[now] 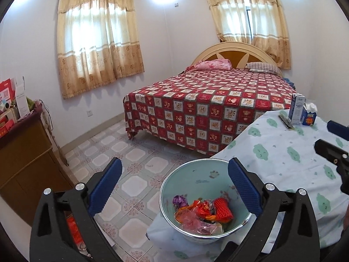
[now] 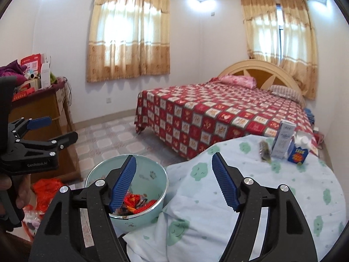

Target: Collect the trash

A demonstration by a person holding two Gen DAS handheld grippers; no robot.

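Left gripper (image 1: 174,185) and right gripper (image 2: 174,181) both released above bin (image 1: 185,174), 2 cartons (image 2: 283,139) beyond, perhaps milk.

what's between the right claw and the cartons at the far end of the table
Nothing visible: only bare cloud-print cloth lies between the open right claw and the cartons; a dark wrapper lies just left of them.

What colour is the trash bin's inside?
Pale mint green, on the trash bin; clearest in the left wrist view.

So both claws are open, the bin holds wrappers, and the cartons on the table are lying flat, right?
Not quite: the cartons stand upright on the table, as the right wrist view shows. Both claws are open and empty; the bin holds wrappers.
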